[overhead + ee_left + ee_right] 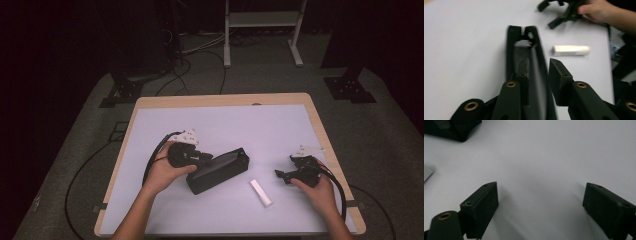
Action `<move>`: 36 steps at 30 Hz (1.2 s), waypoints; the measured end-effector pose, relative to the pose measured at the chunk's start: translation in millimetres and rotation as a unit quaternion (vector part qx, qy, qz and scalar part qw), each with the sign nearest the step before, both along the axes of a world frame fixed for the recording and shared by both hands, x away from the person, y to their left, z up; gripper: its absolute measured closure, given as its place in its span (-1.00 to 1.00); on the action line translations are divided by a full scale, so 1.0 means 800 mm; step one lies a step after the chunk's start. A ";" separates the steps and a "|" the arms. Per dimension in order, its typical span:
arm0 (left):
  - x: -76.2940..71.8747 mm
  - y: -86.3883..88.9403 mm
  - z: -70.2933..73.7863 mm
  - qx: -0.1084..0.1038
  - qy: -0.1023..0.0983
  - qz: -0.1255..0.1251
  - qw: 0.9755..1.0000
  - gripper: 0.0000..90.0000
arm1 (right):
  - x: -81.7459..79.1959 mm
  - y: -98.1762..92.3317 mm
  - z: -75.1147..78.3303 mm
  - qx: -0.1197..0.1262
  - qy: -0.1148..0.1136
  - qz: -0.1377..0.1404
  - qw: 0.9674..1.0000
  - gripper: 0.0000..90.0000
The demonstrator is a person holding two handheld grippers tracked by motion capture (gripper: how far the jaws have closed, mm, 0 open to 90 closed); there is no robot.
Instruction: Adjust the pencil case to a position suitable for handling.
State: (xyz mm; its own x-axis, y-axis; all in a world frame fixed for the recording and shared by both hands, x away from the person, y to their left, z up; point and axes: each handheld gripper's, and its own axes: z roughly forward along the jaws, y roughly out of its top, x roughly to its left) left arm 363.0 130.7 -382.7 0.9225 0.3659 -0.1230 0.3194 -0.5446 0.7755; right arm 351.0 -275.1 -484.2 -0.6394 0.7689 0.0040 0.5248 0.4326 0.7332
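1. Black pouch (218, 171) – long, open-topped, lies slantwise on the white table cover (225, 125), centre-front of it. All places below are given relative to this pouch.
2. Left gripper (206, 159) sits at the pouch's near-left end. In the left gripper view one pad is inside the pouch (524, 75) mouth and the other is outside the right wall; the jaws stand partly parted, with a gap at the outer pad, so the wall is between them but does not look pinched.
3. White tube (261, 192) lies on the cover just beside the pouch's right end, not touching it; it also shows right of the pouch in the left gripper view (571, 50).
4. Right gripper (283, 176) is well right of the pouch, just past the tube, low over bare cover. Jaws are wide apart with nothing between them (541, 205).
5. Step, as judged: the left has let go of the pouch rim, or is resetting its hold; the tube is not yet picked up.
6. Next move likely calls for the left to re-pinch the wall and hold the mouth open while the right swings to the tube, closes across its short side and lifts.
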 end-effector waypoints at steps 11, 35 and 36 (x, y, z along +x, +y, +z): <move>0.018 -0.019 -0.026 0.041 0.004 0.028 0.999 0.50 | 0.000 0.000 0.000 0.000 0.000 0.000 1.000 -0.73; 0.019 -0.024 -0.030 0.041 -0.026 -0.030 0.998 0.93 | 0.000 0.000 0.000 0.000 0.000 0.000 1.000 -0.73; 0.017 -0.023 -0.029 0.042 -0.024 -0.036 0.998 0.93 | 0.000 0.000 0.000 0.000 0.000 0.000 1.000 -0.73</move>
State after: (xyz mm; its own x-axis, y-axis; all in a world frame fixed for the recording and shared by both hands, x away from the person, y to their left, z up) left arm 376.6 112.3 -406.3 0.9508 0.3059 -0.0494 0.2407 -0.6290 0.7392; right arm 351.0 -275.2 -484.2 -0.6397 0.7686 0.0032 0.5241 0.4332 0.7333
